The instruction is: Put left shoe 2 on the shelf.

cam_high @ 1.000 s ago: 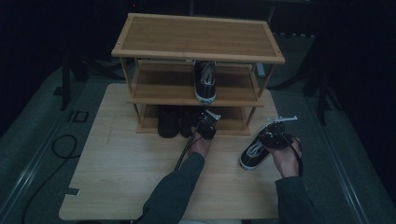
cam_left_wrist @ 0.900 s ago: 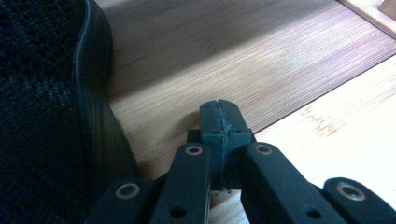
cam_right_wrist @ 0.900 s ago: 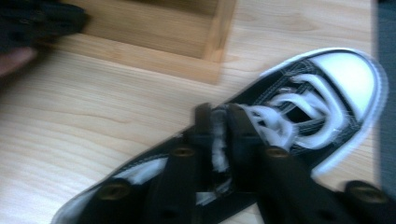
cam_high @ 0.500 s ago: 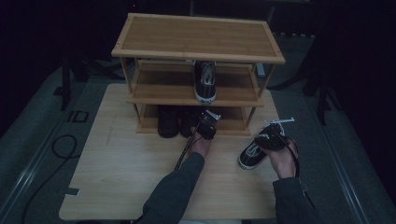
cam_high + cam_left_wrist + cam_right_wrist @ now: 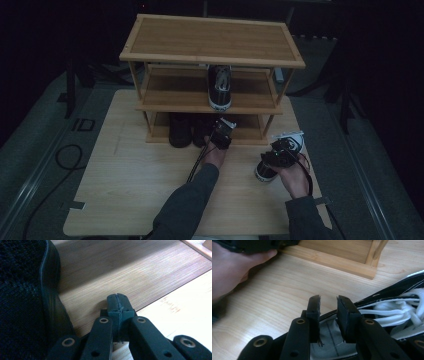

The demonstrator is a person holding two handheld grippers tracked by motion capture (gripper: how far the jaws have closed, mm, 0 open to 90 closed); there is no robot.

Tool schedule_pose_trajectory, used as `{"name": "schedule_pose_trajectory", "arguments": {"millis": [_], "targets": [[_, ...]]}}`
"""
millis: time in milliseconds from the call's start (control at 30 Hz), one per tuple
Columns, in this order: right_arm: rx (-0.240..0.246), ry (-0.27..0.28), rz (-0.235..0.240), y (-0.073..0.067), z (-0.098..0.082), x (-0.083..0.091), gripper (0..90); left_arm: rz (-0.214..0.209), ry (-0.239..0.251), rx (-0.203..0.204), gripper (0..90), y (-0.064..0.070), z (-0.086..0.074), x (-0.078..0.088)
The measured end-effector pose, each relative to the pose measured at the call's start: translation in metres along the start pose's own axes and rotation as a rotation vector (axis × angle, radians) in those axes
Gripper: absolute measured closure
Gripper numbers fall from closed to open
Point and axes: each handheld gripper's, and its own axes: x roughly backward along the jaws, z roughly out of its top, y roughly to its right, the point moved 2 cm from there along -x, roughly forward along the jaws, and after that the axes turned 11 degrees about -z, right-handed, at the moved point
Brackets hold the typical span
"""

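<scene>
A black sneaker with a white sole (image 5: 266,169) lies on the wooden table, right of the shoe rack (image 5: 210,42). My right gripper (image 5: 281,151) sits over its opening. In the right gripper view the sneaker (image 5: 397,305) shows white laces and a grey insole, and the right gripper (image 5: 328,305) stands open with its jaws on either side of the collar edge. My left gripper (image 5: 223,133) is at the rack's bottom shelf. In its own view the left gripper (image 5: 117,303) is shut on nothing, just right of a black shoe (image 5: 25,302).
Another black sneaker (image 5: 220,86) stands on the middle shelf. Dark shoes (image 5: 182,130) fill the left of the bottom shelf (image 5: 112,270). The rack's base rail (image 5: 342,262) and the person's left hand (image 5: 232,265) lie ahead of the right gripper. A cable (image 5: 65,157) lies on the floor at left.
My right gripper has shifted slightly left and down onto the sneaker. The sneaker and the left gripper have hardly moved.
</scene>
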Motion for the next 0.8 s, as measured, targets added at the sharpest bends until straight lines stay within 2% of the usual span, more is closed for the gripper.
{"name": "schedule_pose_trajectory", "arguments": {"millis": [367, 533, 800], "targets": [[0.045, -0.005, -0.001, -0.014, -0.008, 0.01, 73.5, 0.001, 0.002, 0.001, 90.0, 0.0, 0.0, 0.0], [0.058, -0.008, -0.009, -0.017, -0.011, 0.013, 80.6, 0.001, 0.0, 0.001, 90.0, 0.0, 0.0, 0.0], [0.086, -0.005, -0.034, -0.021, -0.016, 0.017, 84.6, 0.0, 0.002, 0.002, 90.0, 0.0, 0.0, 0.0]]}}
